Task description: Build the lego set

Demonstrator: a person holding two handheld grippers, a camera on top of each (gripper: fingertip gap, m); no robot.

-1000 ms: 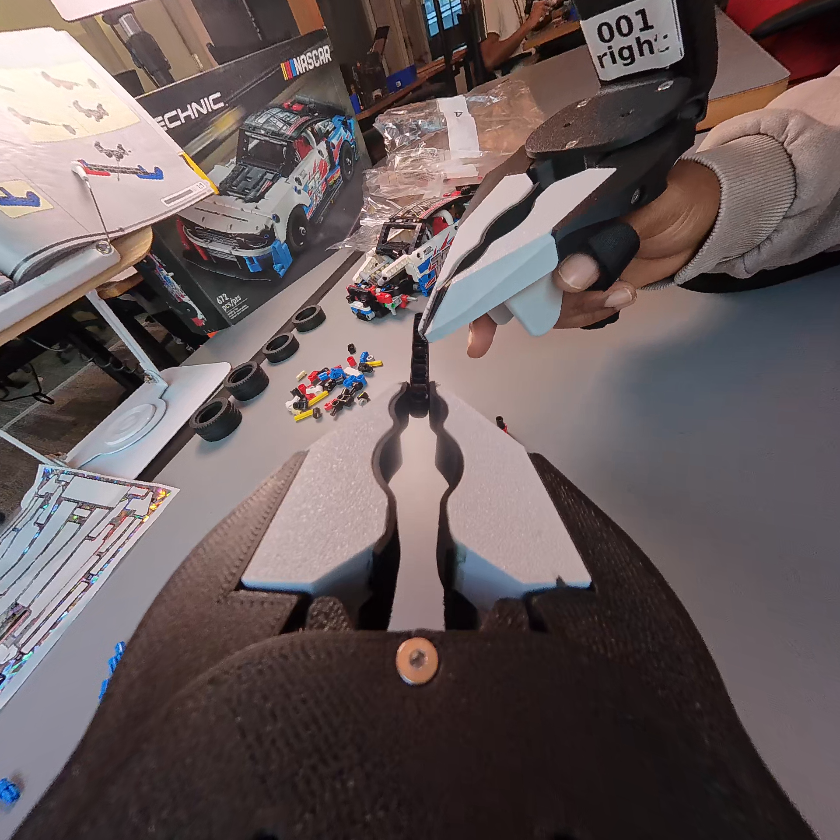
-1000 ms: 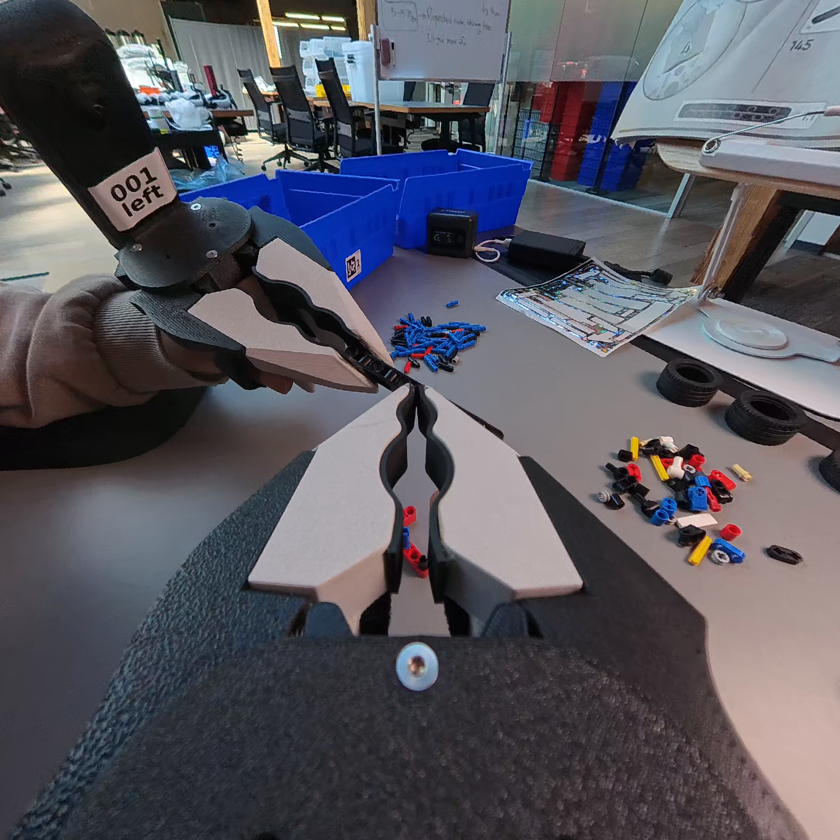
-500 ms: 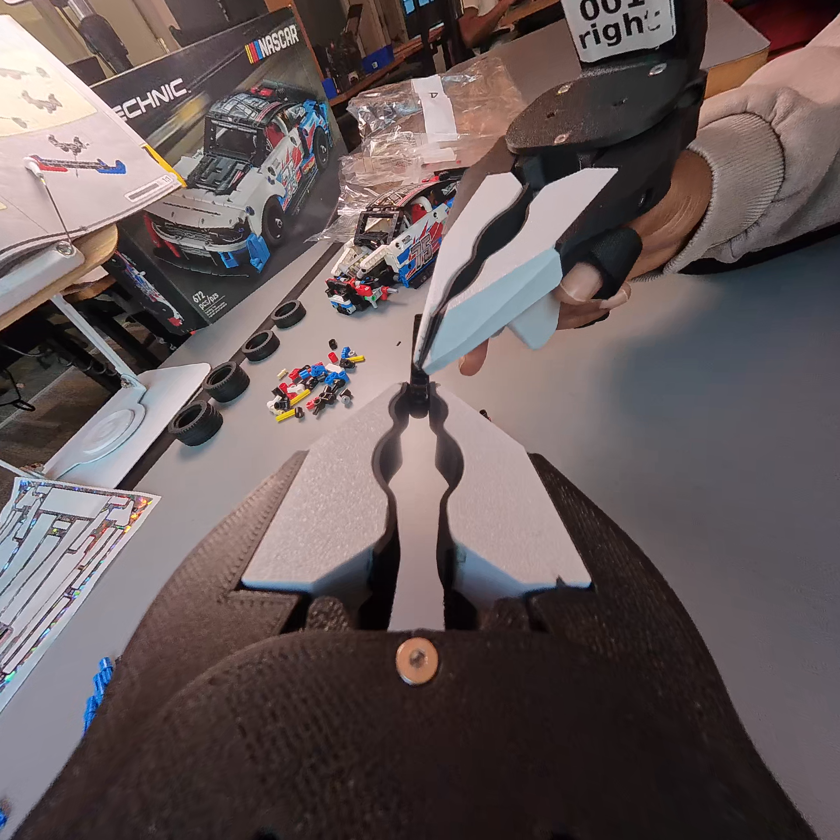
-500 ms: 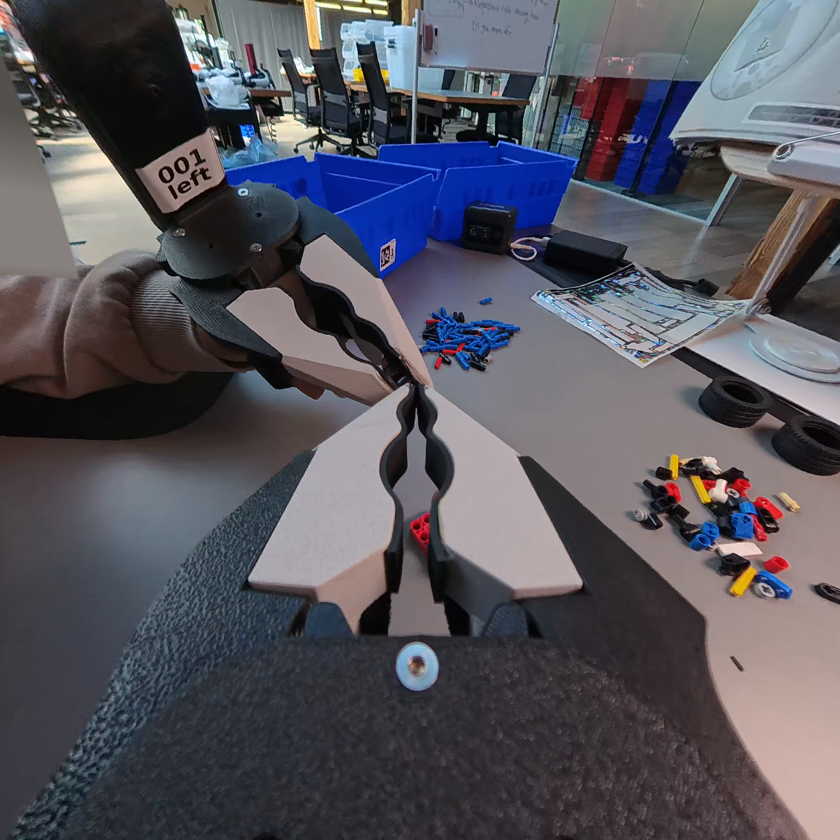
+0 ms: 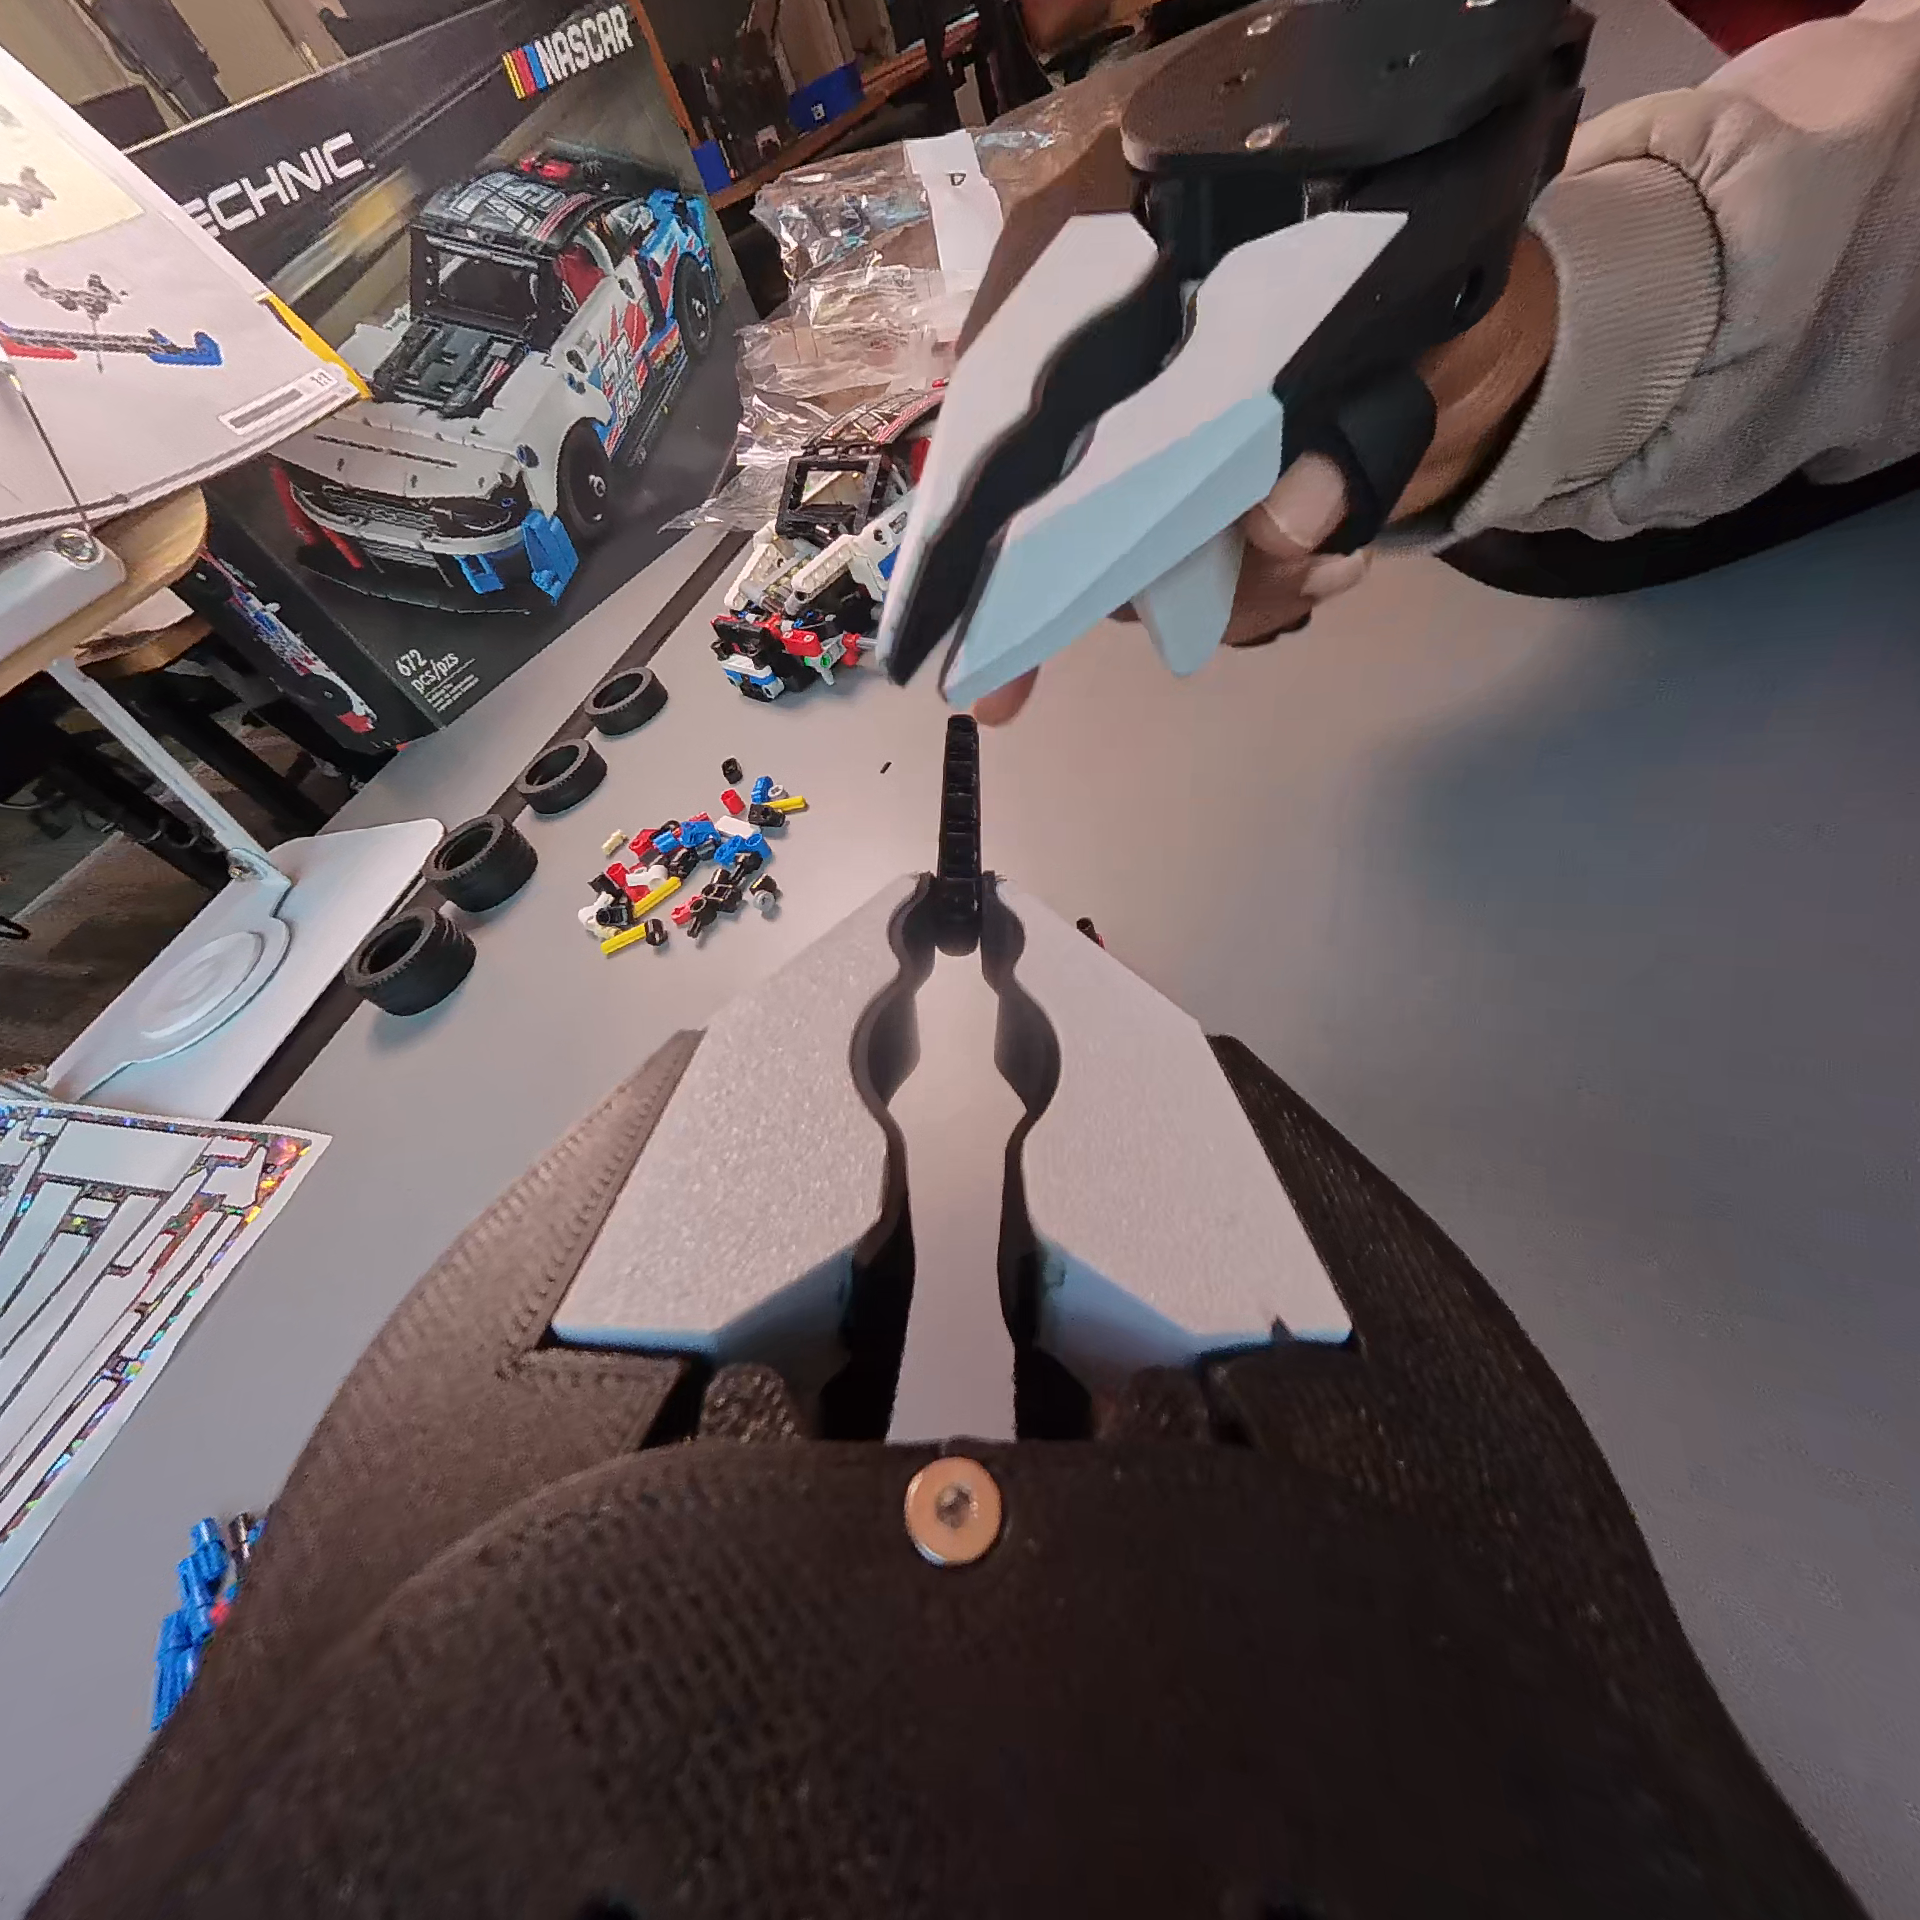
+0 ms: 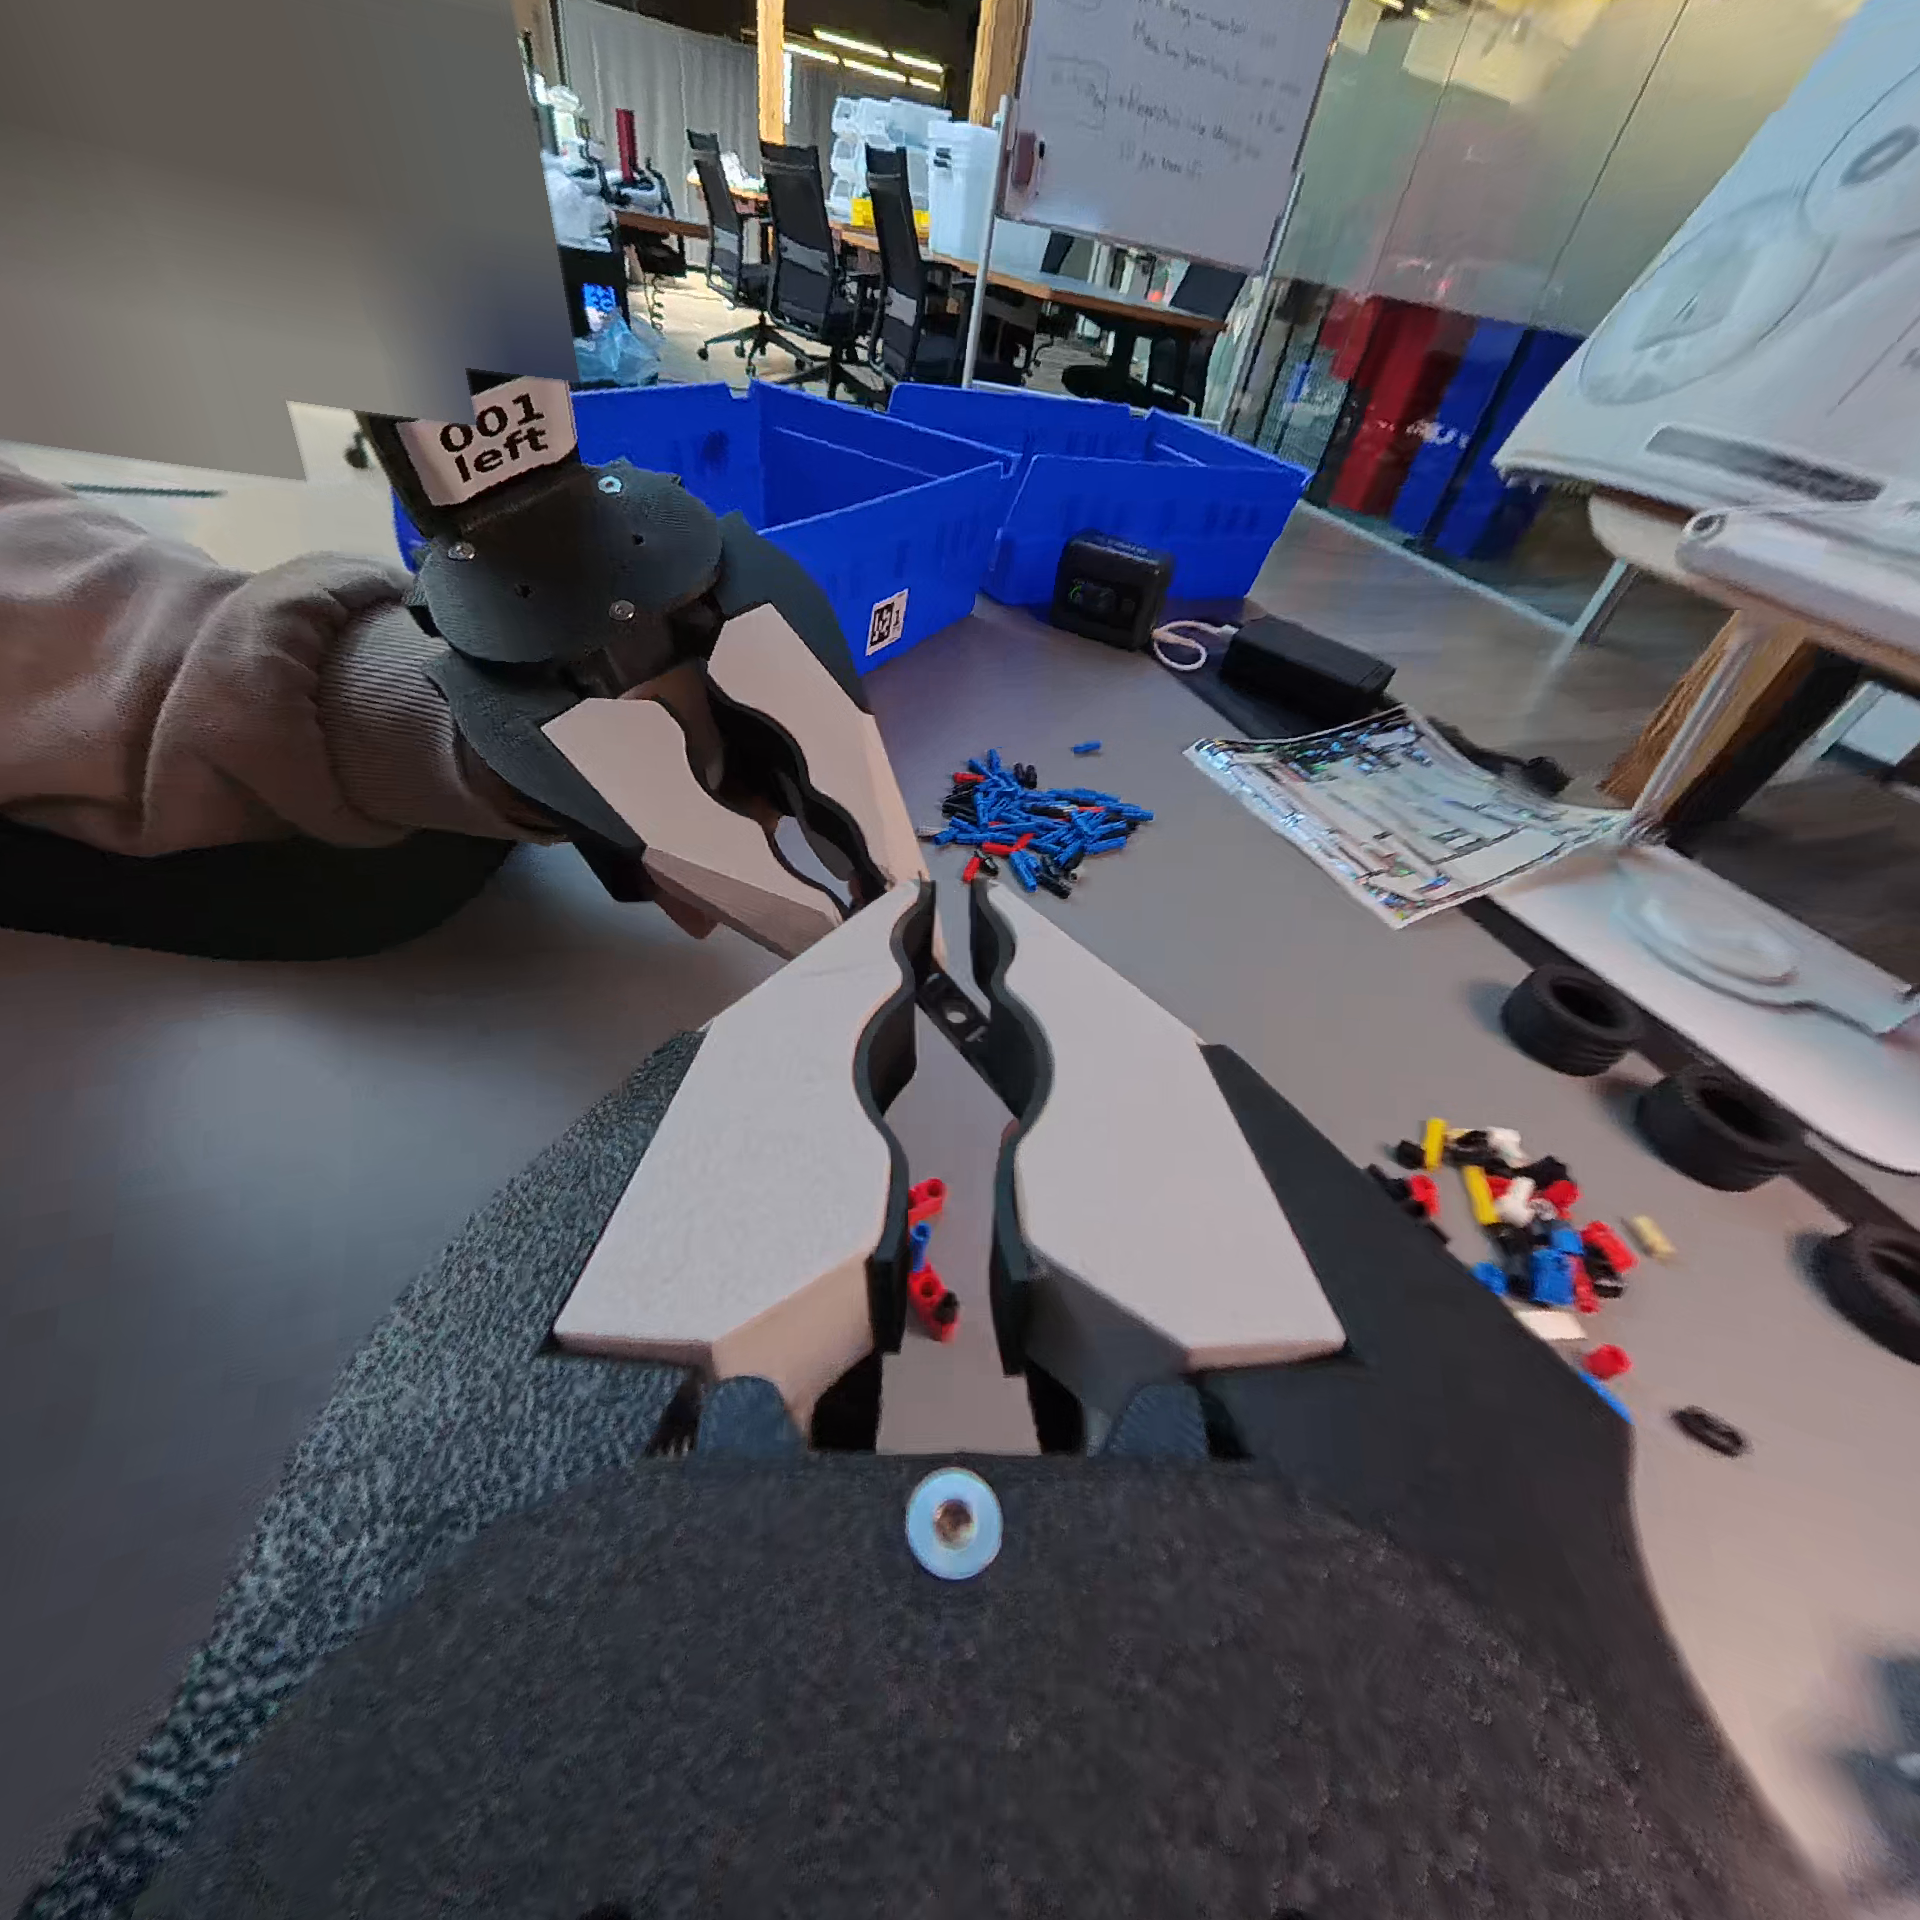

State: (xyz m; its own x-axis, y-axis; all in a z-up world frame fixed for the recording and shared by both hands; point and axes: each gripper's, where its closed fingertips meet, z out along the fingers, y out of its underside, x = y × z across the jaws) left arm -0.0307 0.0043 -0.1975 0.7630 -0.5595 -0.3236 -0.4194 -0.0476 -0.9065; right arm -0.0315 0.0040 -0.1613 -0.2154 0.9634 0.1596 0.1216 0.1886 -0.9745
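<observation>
A printed set box [image 5: 457, 343] stands far left of the fingers, its lettering left unread. The part-built car [image 5: 821, 582] sits ahead, loose pieces [image 5: 691, 862] ahead-left. The left gripper [image 5: 956, 904] pinches a black beam [image 5: 958, 821] at its tips. The right gripper [image 5: 925, 675] hovers just above, fingers narrowly parted, empty. Looks like a handover or regrip; next, line up and close on the beam's free end.

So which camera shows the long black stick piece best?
The left wrist view: the black beam sticks out whole from the left gripper. The right wrist view shows only a bit between the right gripper's fingers.
</observation>
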